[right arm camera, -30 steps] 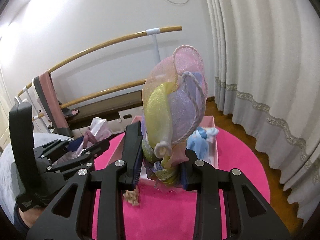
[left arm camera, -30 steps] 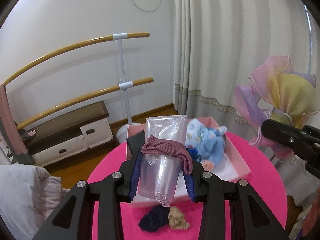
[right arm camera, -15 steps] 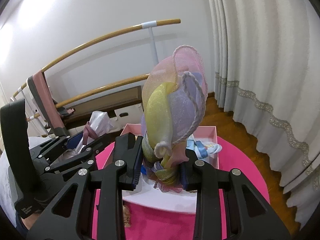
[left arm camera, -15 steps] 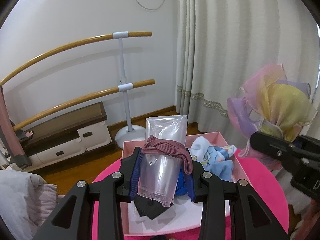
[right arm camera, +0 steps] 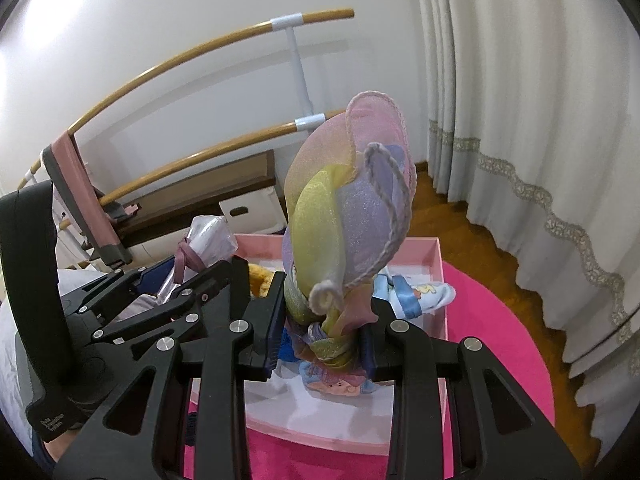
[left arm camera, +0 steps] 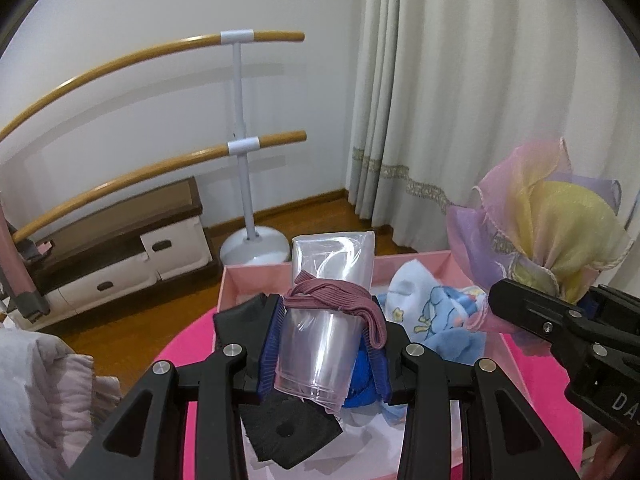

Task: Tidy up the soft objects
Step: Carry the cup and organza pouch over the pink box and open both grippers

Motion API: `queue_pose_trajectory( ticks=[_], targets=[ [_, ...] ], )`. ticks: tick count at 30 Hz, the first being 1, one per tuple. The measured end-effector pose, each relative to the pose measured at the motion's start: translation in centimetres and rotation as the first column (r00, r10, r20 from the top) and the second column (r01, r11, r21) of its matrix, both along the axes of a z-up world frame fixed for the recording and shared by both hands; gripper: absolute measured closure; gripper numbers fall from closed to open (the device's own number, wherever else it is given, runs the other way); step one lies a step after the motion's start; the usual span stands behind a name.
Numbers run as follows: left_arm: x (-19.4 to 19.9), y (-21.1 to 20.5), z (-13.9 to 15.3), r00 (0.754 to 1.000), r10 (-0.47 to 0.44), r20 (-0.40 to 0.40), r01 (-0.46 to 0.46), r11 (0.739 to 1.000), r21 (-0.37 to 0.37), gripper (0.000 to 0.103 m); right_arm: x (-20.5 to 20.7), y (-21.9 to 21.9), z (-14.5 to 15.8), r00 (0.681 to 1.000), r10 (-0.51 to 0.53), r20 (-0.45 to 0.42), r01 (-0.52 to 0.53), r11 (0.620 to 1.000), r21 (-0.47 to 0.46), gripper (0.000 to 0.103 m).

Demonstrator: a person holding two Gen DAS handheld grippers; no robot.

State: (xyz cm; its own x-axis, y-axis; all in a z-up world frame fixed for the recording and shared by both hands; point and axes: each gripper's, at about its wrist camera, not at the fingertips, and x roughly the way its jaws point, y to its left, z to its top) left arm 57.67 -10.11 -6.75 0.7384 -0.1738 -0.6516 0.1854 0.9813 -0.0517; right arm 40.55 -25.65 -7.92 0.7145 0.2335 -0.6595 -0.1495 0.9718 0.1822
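My left gripper (left arm camera: 324, 344) is shut on a clear plastic bag (left arm camera: 324, 320) with a mauve band (left arm camera: 340, 304) tied round it, held over the pink box (left arm camera: 256, 276). My right gripper (right arm camera: 322, 332) is shut on a pastel pink, yellow and lilac gauze cloth (right arm camera: 348, 216), also above the box (right arm camera: 436, 276). That cloth (left arm camera: 556, 224) and the right gripper body show at the right of the left wrist view. In the box lie a blue printed cloth (left arm camera: 436, 312), a black pad (left arm camera: 288, 432) and a blue item (left arm camera: 360, 380).
The box sits on a round pink table (right arm camera: 500, 340). Behind it stand a ballet barre (left arm camera: 240, 144), a low wooden bench with drawers (left arm camera: 120, 248) and white curtains (left arm camera: 460, 100). Pale bedding (left arm camera: 44, 384) lies at the left.
Both grippers have moved forward and over the pink box with their loads still held. The dark and beige items on the table in front of the box have dropped out of view.
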Motion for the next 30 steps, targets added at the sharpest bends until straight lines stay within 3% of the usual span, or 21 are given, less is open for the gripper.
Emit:
queue_pose_trajectory(
  ticks=[14,16,18,19,21,23,30],
  targets=[
    [5.6,-1.0,-2.9,0.998,-0.006,-0.056,0.006,1.0,-0.001,0.063,1.5,-0.1,-2.4,0.998,0.003,-0.063,-0.004,1.0,-0.015,0.074],
    [6.0,-1.0,-3.3,0.997,-0.006,-0.076,0.006,1.0,0.004,0.05,1.6,0.1,-2.6,0.997,0.005,-0.071,-0.007,1.0,-0.021,0.071],
    [6.5,-0.8,-3.7,0.997,0.021,-0.073,-0.02,1.0,0.018,0.026,1.6,0.5,-2.8,0.997,0.006,-0.079,-0.008,1.0,-0.03,0.068],
    [6.5,-0.5,-3.8,0.997,0.033,-0.069,-0.032,0.999,0.016,0.023,1.7,0.3,-2.8,0.997,0.004,-0.083,-0.006,1.0,-0.029,0.066],
    [6.0,-0.2,-4.0,0.997,0.047,-0.068,-0.047,0.999,0.0,0.018,1.6,0.0,-3.1,0.996,-0.004,-0.087,0.001,0.999,-0.032,0.043],
    [5.4,0.2,-4.0,0.996,0.058,-0.061,-0.059,0.998,-0.005,0.016,1.4,-0.3,-3.4,0.996,-0.009,-0.091,0.006,0.999,-0.031,0.031],
    [1.4,1.2,-3.7,0.995,0.095,-0.014,-0.095,0.995,-0.005,0.015,-0.9,-2.3,-3.0,0.998,-0.058,-0.035,0.06,0.997,0.051,0.019]
  ],
)
